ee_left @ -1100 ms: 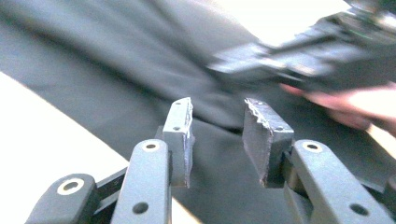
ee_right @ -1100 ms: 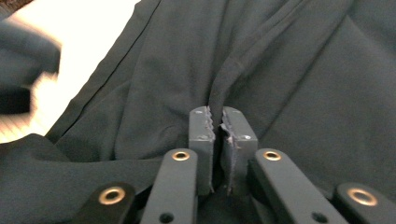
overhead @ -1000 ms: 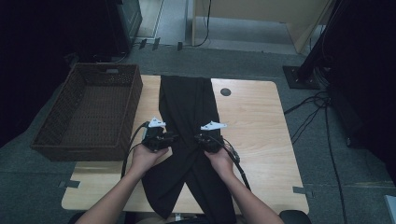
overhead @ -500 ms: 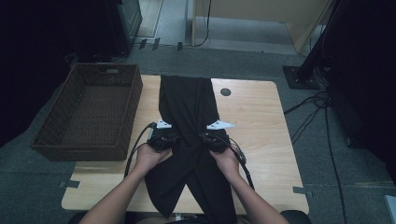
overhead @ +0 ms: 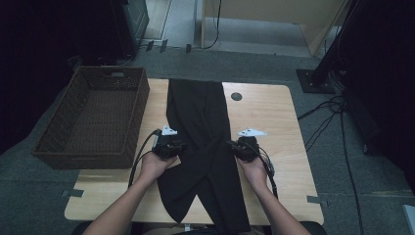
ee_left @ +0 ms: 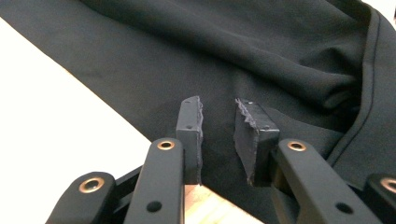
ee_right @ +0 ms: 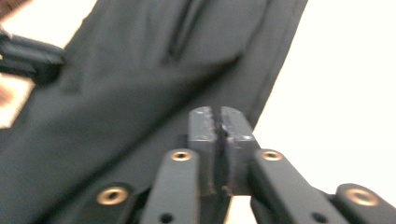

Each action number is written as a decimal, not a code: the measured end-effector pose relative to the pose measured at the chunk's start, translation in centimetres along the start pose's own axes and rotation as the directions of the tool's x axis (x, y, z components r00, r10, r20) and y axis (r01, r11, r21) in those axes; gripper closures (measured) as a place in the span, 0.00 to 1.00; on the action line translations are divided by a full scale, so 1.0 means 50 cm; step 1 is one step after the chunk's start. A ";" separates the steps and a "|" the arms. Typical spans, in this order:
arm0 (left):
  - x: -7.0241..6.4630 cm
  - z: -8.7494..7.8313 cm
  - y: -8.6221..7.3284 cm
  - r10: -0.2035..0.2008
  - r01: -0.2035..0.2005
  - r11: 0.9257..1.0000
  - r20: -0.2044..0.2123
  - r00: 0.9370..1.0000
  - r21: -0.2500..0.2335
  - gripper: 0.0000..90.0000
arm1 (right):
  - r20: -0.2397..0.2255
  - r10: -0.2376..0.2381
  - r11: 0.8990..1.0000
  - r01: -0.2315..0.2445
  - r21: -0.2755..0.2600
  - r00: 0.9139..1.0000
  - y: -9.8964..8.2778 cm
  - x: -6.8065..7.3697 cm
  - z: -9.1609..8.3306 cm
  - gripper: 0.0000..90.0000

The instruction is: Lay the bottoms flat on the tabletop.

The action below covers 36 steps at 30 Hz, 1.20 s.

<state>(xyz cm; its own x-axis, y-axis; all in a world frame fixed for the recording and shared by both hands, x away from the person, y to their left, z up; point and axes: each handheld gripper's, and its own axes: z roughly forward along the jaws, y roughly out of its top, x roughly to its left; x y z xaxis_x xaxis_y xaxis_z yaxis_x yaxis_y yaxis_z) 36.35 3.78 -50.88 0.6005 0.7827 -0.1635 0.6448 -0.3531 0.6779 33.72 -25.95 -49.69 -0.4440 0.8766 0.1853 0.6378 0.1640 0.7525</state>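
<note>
Black trousers (overhead: 203, 142) between my grippers | left gripper (ee_left: 218, 135) jaws parted, empty | right gripper (ee_right: 219, 144) jaws just easing apart, nearly shut, empty | wicker basket (overhead: 93, 117) beyond the left.

- A light wooden table (overhead: 274, 122) with rounded corners stood on a grey carpeted floor (overhead: 342, 171) — a dark round grommet (overhead: 236, 96) sat near its far edge.
- A brown wicker basket (overhead: 93, 117) rested at its left.
- Black cables (overhead: 325, 110) trailed at right; far corners lay dark.
</note>
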 end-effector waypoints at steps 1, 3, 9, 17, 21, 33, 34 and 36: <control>0.000 0.000 0.000 -0.002 0.002 1.000 0.000 1.000 0.001 0.79 | -0.005 -0.006 1.000 0.006 -0.006 1.000 0.006 0.006 0.002 0.87; -0.001 -0.001 0.000 -0.007 0.007 1.000 0.005 1.000 0.005 0.79 | -0.018 -0.014 1.000 0.014 -0.008 1.000 0.017 0.019 0.011 0.82; -0.004 -0.006 -0.008 0.005 -0.005 1.000 0.014 1.000 0.000 0.76 | -0.039 -0.036 0.999 0.034 -0.031 0.999 0.053 0.060 0.042 0.82; 0.002 -0.014 -0.019 0.008 -0.008 1.000 0.008 1.000 -0.015 0.77 | -0.064 -0.065 0.993 0.071 0.092 0.996 0.050 0.081 0.108 0.87; 0.007 -0.015 -0.020 -0.001 0.001 1.000 0.014 1.000 -0.016 0.77 | -0.066 -0.095 0.986 0.103 0.129 0.993 0.020 0.077 0.083 0.89; 0.011 -0.020 -0.022 -0.006 0.006 1.000 0.005 1.000 -0.014 0.76 | -0.018 -0.146 0.972 0.146 0.184 0.989 -0.013 0.023 0.010 0.86; 0.011 -0.020 -0.023 -0.010 0.010 1.000 0.006 1.000 -0.018 0.75 | -0.012 -0.138 0.977 0.138 0.160 0.990 -0.011 0.020 0.003 0.84; 0.015 -0.021 -0.023 -0.028 0.029 0.999 0.018 0.999 -0.020 0.75 | -0.022 -0.108 0.990 0.109 0.085 0.994 -0.003 0.021 -0.007 0.82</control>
<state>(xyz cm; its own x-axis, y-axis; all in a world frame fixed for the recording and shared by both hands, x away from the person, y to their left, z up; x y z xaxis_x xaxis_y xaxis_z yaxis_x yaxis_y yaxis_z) 35.55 5.30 -51.04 0.5904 0.7832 -0.1951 0.6518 -0.3201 0.6875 32.93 -25.22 -49.40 -0.5243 0.8434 0.1172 0.6365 0.2967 0.7119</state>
